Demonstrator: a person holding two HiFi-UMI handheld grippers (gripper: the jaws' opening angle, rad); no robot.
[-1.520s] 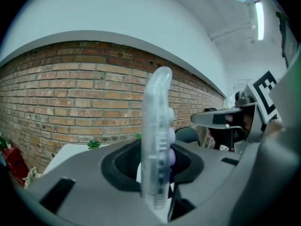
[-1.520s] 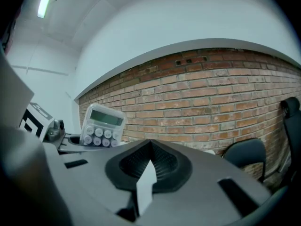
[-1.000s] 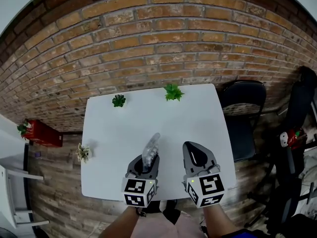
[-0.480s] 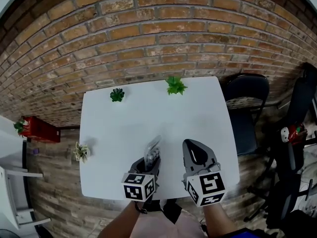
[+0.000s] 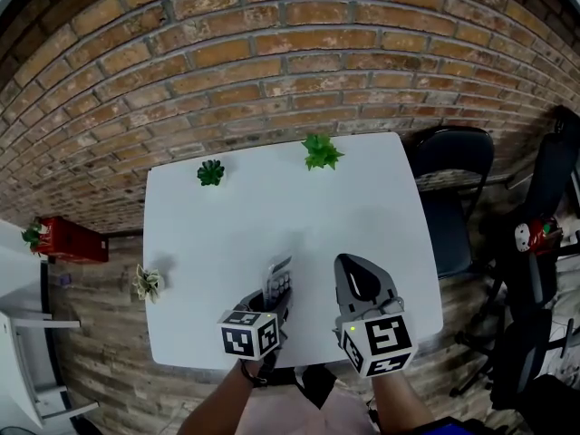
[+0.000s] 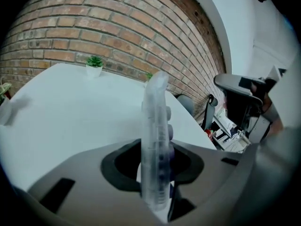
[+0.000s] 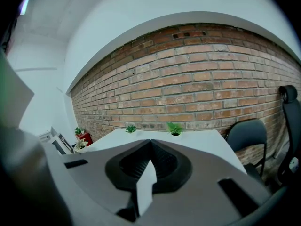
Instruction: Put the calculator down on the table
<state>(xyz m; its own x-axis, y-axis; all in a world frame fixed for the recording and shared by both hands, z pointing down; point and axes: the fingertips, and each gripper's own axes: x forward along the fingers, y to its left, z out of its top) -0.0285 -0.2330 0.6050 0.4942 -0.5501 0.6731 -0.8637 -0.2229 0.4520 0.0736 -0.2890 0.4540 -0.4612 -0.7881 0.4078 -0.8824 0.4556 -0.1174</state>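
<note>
White table top, bare over most of its area, set against a brick wall.

Item under task: one calculator, clear-cased with dark keys. It is clamped in the left gripper, and the left gripper view shows both jaws pressing on its flat faces. It is held on edge, not flat. Its long axis runs straight out from the jaws toward the far side of the table and slopes downward. It sits over the near part of the table, slightly left of centre and inside the near edge. I cannot tell whether its far end touches the surface.

Governing relation: the table lies directly below and ahead of the calculator. In my judgement the move calls for lowering it and rolling it from edge-on to face-flat before the jaws part. If it is let go on edge it is likely to topple.

Right gripper: jaws together with nothing between them. It is just to the right of the left gripper, over the near table edge, and plays no part.

Count:
- Calculator: one.
- Grippers: two.
- Small potted plants at the far table edge: two, a left plant and a right plant.
- Floor plant: one, off the table to the left.
- Black chair: one, at the table's right side.
</note>
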